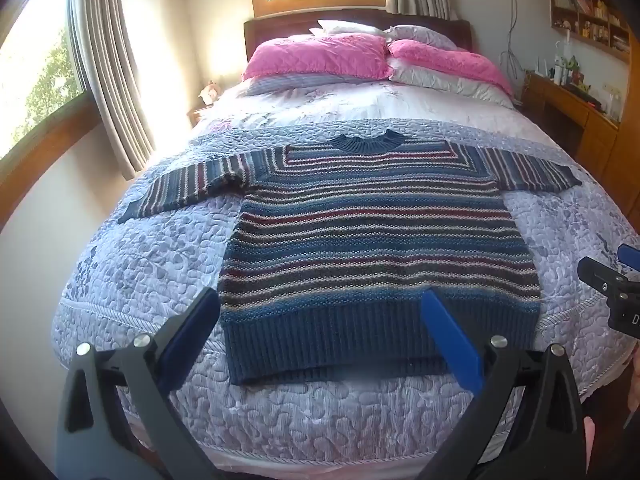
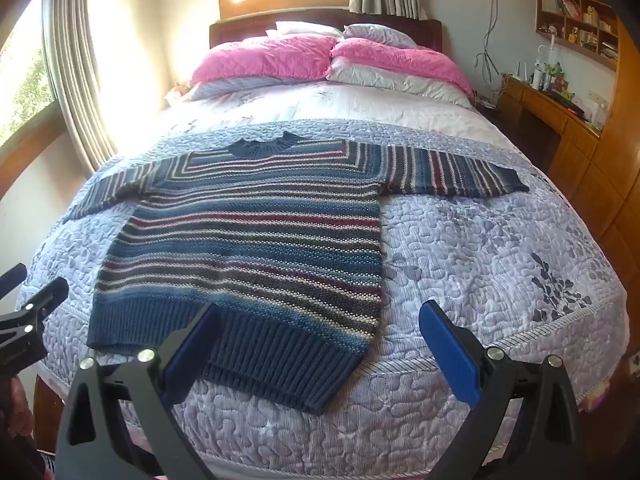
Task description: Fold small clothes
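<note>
A striped knit sweater (image 1: 376,240) in blue, red and cream lies flat on the quilted bed (image 1: 160,264), sleeves spread out, collar toward the pillows. My left gripper (image 1: 324,300) hangs open above the ribbed hem, touching nothing. The right gripper shows at the right edge (image 1: 612,280) of that view. In the right wrist view the same sweater (image 2: 256,236) lies left of centre, and my right gripper (image 2: 320,312) is open over the hem's right corner, empty. The left gripper (image 2: 28,304) pokes in at the left edge there.
Pink pillows (image 1: 320,56) and white ones lie by the headboard. Curtained windows (image 1: 104,80) are on the left wall. A wooden desk (image 2: 556,116) with clutter and shelves runs along the right side. Bare quilt (image 2: 480,248) stretches right of the sweater.
</note>
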Demonstrator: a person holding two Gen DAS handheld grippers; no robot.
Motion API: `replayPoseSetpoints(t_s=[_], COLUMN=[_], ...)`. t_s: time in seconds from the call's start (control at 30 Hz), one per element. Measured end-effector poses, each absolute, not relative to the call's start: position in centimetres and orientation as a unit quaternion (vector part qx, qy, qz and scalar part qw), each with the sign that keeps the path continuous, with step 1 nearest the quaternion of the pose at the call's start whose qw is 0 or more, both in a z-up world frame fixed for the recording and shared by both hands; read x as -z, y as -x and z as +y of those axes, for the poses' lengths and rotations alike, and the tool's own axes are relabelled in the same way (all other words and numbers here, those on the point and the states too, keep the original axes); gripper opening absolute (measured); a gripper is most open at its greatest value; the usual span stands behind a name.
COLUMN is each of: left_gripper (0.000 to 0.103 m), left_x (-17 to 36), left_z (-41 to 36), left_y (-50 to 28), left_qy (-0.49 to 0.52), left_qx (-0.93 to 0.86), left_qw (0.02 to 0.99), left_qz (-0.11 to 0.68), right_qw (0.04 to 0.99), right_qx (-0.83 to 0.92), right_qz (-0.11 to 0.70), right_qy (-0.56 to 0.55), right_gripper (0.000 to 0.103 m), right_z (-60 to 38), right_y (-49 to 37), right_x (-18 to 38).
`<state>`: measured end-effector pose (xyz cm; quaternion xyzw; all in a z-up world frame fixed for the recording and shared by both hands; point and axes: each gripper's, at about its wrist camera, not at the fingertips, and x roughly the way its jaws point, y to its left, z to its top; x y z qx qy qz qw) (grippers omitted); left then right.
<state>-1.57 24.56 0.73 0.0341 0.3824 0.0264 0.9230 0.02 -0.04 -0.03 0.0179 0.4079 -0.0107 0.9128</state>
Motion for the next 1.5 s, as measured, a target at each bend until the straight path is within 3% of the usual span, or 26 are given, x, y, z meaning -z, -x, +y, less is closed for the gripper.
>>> replayPoseSetpoints(t_s=[1.5], left_gripper=[0.1], left_x=[0.1], left_z=[24.9], left_y=[1.2], left_qy=[-0.024], left_qx=[-0.03], left_qw=[0.92], left_qz=[0.39], right_qw=[0.91], right_qx=[0.015], right_qz=[0.413], right_qy=[-0.018], right_gripper=[0.099], right_z=[-0.3], right_y=[-0.3], right_x=[1.1])
